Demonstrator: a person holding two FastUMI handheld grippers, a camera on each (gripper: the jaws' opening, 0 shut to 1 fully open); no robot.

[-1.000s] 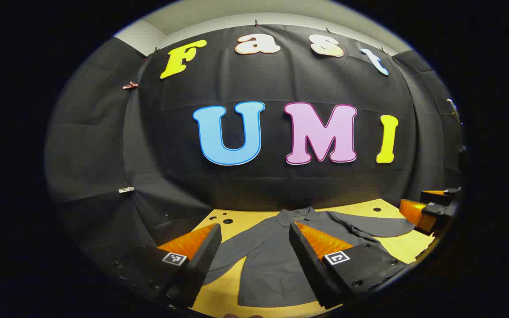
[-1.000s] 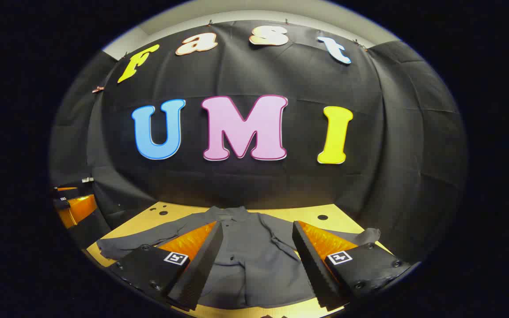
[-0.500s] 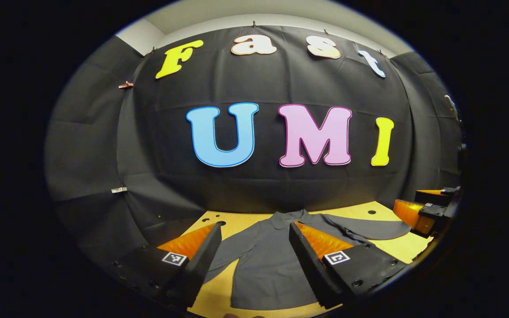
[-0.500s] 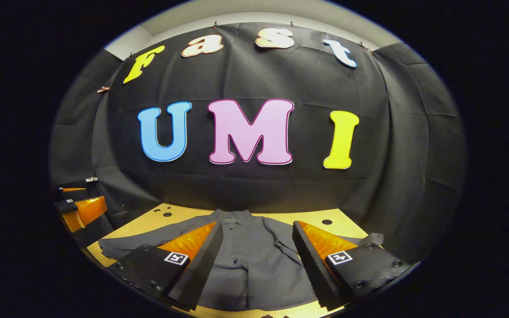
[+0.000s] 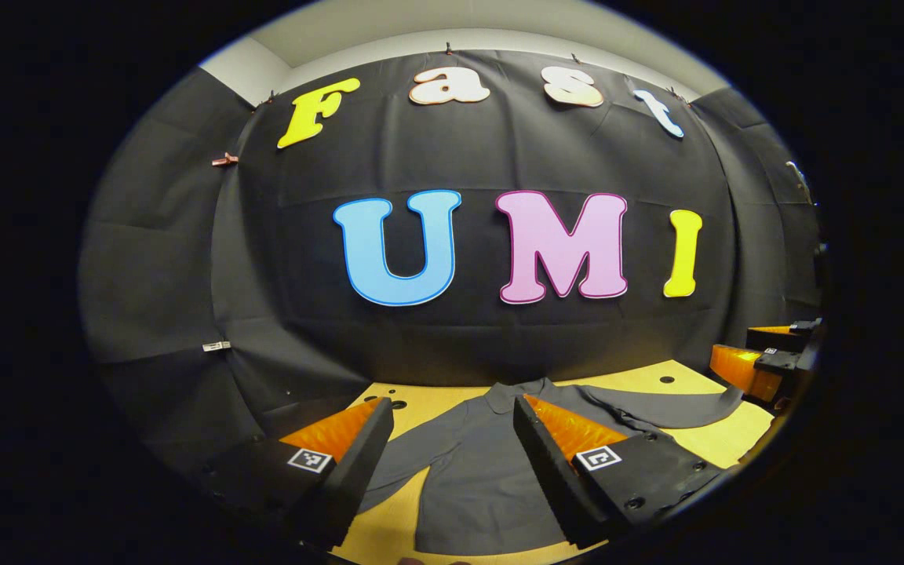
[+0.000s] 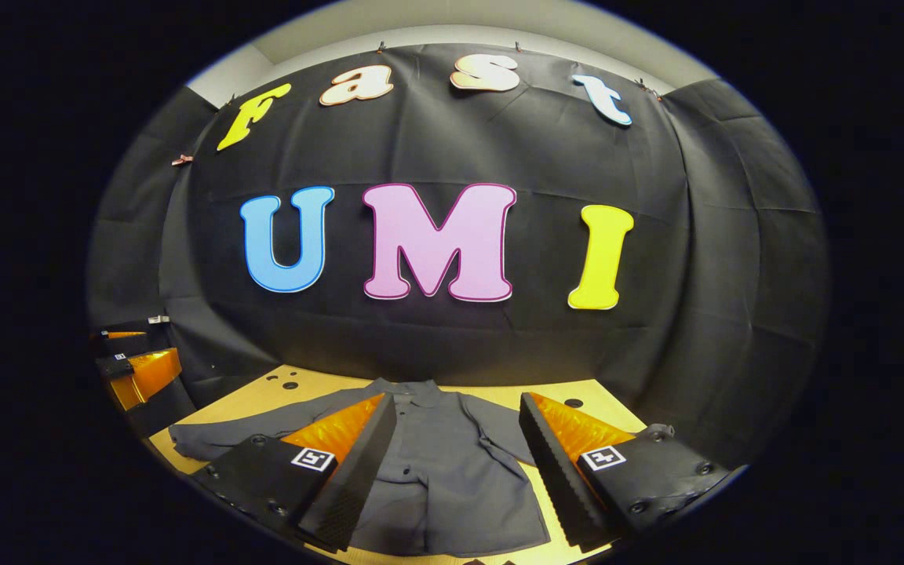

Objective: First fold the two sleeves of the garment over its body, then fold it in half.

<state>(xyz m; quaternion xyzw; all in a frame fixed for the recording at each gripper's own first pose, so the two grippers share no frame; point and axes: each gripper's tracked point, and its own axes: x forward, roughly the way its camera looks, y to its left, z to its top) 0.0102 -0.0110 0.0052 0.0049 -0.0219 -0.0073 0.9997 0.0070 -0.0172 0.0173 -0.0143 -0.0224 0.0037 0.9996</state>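
The dark grey collared button shirt lies flat on the yellow wooden worktop, sleeves out toward its side edges. Both left tool and right tool hover open, empty. Pinch each cuff, then lay it across. The right gripper view alone shows the buttons

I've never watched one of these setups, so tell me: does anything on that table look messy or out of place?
Nothing stands out. The grey shirt lies flat on the yellow table, sleeves spread, not yet folded. Both grippers hover open above it.
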